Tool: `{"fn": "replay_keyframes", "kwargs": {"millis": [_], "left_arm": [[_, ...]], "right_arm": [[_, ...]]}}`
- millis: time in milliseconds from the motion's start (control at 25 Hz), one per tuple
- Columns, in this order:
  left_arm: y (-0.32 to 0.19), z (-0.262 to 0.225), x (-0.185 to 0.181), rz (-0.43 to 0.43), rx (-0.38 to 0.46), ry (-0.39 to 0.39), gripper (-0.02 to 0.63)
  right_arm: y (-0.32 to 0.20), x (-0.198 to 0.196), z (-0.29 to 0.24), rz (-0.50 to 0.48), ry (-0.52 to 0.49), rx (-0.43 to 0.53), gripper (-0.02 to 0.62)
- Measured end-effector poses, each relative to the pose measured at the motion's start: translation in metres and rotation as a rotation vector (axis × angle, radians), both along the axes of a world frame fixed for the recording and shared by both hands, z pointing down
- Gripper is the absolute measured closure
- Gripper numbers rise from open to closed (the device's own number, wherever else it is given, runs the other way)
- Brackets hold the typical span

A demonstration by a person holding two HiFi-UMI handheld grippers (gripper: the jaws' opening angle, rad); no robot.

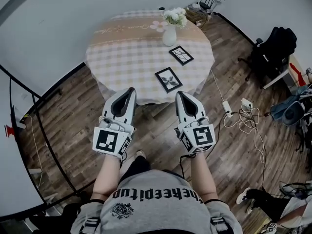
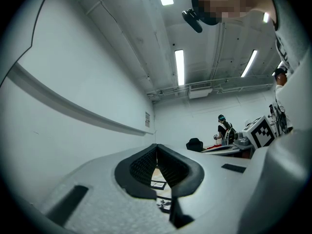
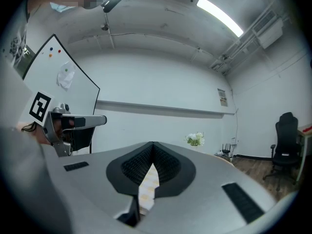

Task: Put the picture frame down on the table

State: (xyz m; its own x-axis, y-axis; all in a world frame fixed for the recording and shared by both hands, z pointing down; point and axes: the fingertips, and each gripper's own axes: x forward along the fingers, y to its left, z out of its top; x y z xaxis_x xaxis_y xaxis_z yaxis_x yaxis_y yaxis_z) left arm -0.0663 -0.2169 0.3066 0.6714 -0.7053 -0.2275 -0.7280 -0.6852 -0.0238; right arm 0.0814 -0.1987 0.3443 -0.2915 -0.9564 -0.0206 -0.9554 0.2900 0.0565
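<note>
The round table stands ahead; the left gripper and right gripper hover short of it, jaws pressed together, empty. The nearer frame and farther frame seemingly lie flat on it; I'd judge them light, stiff, breakable, best pinched by an edge

Well ahead of my left claw and my right claw, roughly midway between them, a white vase stands upright with pale flowers. A wicker basket sits farther ahead and to the right. Near my right claw's right side, a white power strip and tangled cables lie on the wood floor. A black office chair stands far to the right.
</note>
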Motion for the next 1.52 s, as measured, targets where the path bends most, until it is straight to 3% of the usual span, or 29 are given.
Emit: {"fn": "replay_keyframes", "kwargs": {"millis": [920,1520], "left_arm": [[0.175,-0.003,0.049,-0.066,0.015,-0.012,0.591],[0.212,-0.008,0.055,-0.098,0.029,-0.012,0.589]], "right_arm": [[0.166,0.040,-0.003,-0.100,-0.008,0.017,0.589],[0.201,0.051,-0.010,-0.107,-0.022,0.042,0.589]]}}
